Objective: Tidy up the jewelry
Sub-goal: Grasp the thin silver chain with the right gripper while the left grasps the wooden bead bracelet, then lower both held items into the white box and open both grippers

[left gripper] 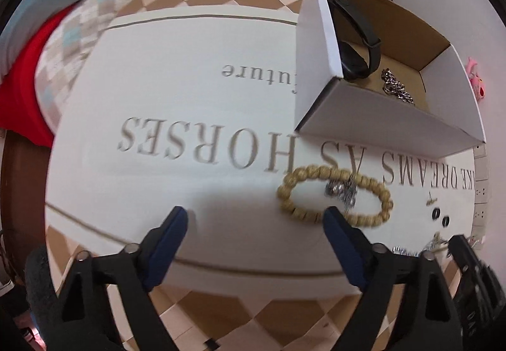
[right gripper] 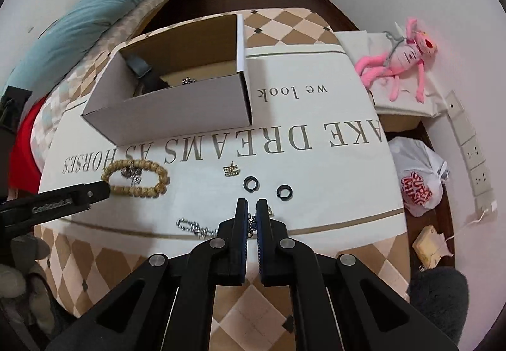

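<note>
- The cardboard box [right gripper: 177,104] stands open on the white printed cloth [right gripper: 316,192] (the landmark for the rest); inside it lie a black watch band [left gripper: 357,34] and a silver chain [left gripper: 397,88].
- Left of the box and nearer the camera, the left gripper [left gripper: 256,221] hangs above the cloth with its jaws wide, nothing between them.
- In front of the box lies the beaded bracelet [right gripper: 136,178], a small silver charm [right gripper: 131,175] within its loop; the left gripper's right fingertip [left gripper: 335,218] sits at its near edge.
- Right of the box and nearer, a small gold earring [right gripper: 232,171] and two black rings [right gripper: 251,184] lie apart.
- In front of those, the right gripper [right gripper: 252,208] is closed narrowly on a silver necklace chain [right gripper: 196,227].
</note>
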Available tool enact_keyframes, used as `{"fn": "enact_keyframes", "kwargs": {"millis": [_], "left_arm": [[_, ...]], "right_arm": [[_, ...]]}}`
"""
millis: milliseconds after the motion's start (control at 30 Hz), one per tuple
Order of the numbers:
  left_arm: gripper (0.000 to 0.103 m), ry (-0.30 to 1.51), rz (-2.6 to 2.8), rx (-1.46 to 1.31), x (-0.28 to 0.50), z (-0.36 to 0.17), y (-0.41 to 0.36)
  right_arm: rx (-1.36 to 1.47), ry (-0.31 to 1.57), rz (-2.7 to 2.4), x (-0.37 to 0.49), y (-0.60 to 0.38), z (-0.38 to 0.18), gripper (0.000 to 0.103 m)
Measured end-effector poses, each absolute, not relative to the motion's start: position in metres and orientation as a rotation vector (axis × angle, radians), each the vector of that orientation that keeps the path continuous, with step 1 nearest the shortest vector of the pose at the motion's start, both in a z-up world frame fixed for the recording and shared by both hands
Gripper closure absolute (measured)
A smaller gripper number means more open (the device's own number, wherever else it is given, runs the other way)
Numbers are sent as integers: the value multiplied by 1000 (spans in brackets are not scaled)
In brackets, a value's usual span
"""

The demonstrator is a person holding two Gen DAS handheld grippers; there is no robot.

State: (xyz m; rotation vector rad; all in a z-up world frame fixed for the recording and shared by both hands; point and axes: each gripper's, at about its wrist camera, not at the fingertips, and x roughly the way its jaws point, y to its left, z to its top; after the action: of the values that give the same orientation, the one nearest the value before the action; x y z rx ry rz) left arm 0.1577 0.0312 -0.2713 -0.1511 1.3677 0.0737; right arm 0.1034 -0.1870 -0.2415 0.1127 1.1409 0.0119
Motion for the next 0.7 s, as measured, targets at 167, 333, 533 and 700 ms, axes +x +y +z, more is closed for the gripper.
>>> {"fn": "enact_keyframes", "kwargs": {"millis": [167, 333, 533, 700], "left_arm": [[47, 1335, 43, -45, 162, -270, 13], [96, 1322, -17, 8, 165, -265, -5], [97, 1271, -60, -22, 147, -239, -15], [97, 1231, -133, -71, 127, -203, -12]], "right_arm": [[115, 1167, -2, 110, -184, -258, 98], [107, 1170, 8, 110, -177, -261, 98], [145, 1149, 44, 105, -178, -248, 98], [187, 1094, 137, 96, -180, -217, 98]]}}
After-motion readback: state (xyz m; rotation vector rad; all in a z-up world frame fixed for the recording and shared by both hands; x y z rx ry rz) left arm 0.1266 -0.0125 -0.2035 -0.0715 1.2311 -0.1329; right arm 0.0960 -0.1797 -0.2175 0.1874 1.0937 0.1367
